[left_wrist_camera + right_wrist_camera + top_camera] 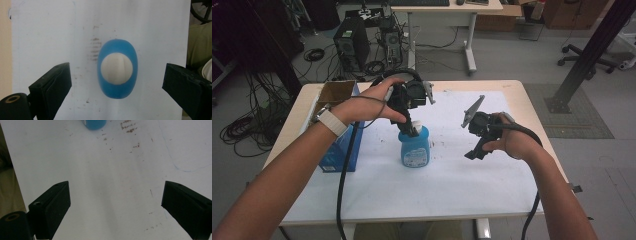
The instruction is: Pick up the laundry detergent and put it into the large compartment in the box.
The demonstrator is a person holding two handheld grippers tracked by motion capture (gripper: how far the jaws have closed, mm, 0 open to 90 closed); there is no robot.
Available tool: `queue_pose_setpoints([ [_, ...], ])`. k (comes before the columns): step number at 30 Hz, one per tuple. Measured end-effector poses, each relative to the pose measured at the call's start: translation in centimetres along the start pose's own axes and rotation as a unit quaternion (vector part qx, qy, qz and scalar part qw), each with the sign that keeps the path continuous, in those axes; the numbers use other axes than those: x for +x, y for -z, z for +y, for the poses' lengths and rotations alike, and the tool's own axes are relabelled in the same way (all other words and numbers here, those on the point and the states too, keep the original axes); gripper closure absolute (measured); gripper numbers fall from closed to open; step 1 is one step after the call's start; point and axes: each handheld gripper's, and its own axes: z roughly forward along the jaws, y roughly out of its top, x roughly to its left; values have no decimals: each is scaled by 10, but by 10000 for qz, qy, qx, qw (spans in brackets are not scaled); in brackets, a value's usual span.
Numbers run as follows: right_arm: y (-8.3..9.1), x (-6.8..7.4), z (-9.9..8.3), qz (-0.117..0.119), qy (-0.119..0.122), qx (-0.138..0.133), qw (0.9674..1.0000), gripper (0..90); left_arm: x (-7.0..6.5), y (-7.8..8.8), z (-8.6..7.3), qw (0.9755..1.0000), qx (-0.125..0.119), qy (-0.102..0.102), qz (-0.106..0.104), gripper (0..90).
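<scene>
Left gripper [412, 125] is hovering right above the blue bottle [415, 146], pointing straight down; jaws are spread wide and released, nothing between them is being touched; in the left gripper view the left gripper [117, 82] is looking down on the blue bottle [117, 68], which is sitting centred between the jaws with clear gaps on both sides. Bottle is showing an oval blue body and a round white cap [116, 68] on top; in the high view it is standing upright with a white-and-blue label facing the person; it is resting on the white sheet [452, 175] covering the table [522, 95]. Brown smudges [94, 48] are marking the sheet just beyond the bottle; nothing is blocking the way down to the cap.

Right gripper [478, 137] is being held off to the right of the bottle, well apart from it, tilted down toward the sheet; jaws are open, gripping nothing; in the right gripper view the right gripper [116, 205] is facing bare sheet, with the bottle's base [93, 124] far ahead at the top edge.

Farther left of the left gripper, a blue carton [339, 150] is standing at the table edge, a brown cardboard box [334, 92] behind it; beyond the table, a computer tower [349, 47] and cables are sitting on the floor.
</scene>
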Motion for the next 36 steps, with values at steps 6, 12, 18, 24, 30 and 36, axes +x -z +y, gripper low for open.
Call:
queue_pose_setpoints([
  [6,-1,-1,1,4,-2,-3,10000,83,1,-6,0,10000,58,-28,25,86],
  [12,-1,-1,1,15,0,10,10000,83,1,-12,1,10000,35,-38,-41,90],
  [18,0,0,0,7,-1,-2,10000,83,1,-18,0,10000,31,-28,-77,94],
  [24,-1,0,-1,28,-20,-21,10000,83,1,-23,0,9999,25,-74,-66,88],
  [30,-3,0,-3,45,-22,-12,10000,83,1,-29,1,10000,33,-38,-46,82],
  [36,-4,-1,-3,57,-28,-9,10000,83,1,-35,0,10000,74,-50,-32,85],
])
